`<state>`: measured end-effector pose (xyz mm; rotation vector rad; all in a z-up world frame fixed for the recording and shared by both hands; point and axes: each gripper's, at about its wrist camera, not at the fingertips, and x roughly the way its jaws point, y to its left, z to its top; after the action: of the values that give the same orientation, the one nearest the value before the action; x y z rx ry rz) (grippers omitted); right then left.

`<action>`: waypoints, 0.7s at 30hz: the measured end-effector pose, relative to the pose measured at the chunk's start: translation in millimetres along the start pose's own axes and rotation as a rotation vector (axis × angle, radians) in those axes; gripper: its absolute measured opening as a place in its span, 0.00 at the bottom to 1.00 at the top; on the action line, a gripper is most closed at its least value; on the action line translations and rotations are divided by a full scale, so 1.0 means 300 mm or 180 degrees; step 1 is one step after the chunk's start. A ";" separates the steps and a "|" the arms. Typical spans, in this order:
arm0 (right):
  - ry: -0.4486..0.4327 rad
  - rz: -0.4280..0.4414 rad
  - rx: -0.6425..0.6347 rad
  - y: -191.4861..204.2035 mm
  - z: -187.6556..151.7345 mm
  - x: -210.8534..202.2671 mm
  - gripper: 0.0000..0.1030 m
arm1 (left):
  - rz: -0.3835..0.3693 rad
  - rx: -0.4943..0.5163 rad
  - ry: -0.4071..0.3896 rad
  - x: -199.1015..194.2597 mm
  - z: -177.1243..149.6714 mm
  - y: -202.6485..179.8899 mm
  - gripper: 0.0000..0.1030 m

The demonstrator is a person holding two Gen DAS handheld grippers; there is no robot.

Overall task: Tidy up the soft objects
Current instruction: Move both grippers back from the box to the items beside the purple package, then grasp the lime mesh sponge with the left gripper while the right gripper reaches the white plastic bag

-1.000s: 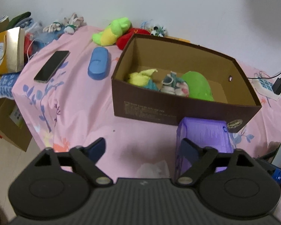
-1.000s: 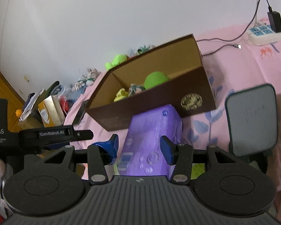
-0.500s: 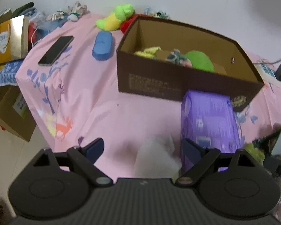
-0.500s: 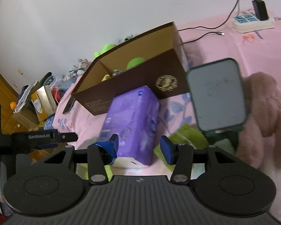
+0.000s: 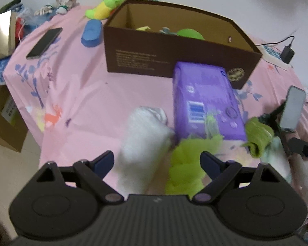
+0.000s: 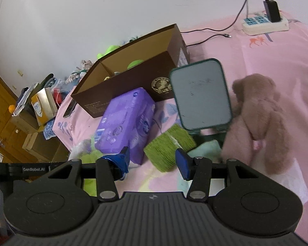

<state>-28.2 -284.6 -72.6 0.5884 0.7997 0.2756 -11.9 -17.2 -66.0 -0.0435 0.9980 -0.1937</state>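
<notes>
Jaws on your left hand-held gripper point(image 5: 157, 160) stand wide apart w/ nothing clamped; a fluffy white soft toy point(image 5: 142, 141) and a lime-green fuzzy soft item point(image 5: 190, 164) lie between its fingers on the pink printed sheet point(image 5: 76, 94), both blurred. Just beyond them, slightly right of centre, lies a purple plastic-wrapped pack point(image 5: 205, 100), its far end up against the brown open cardboard box point(image 5: 174, 59), which has green and yellow soft things inside. Far left of the gripper: a black phone point(image 5: 44, 43) and a blue oval case point(image 5: 91, 33).

Your right hand-held gripper point(image 6: 153, 160) is also open, gripping nothing. A green knitted roll point(image 6: 168, 146) sits just ahead between its blue fingertips point(image 6: 182, 162); can't tell if it touches them. Right of it: a brown plush bear point(image 6: 258, 121), beside a propped-up grey tablet point(image 6: 201, 96).
</notes>
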 end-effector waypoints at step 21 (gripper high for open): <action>0.0034 -0.0119 0.0353 -0.147 -0.057 -0.112 0.33 | 0.0039 0.0180 0.0113 0.108 -0.071 -0.134 0.88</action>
<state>-62.7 -328.6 -88.2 0.6757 0.8392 0.2011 -18.4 -61.5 -99.4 0.0177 1.0274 -0.2119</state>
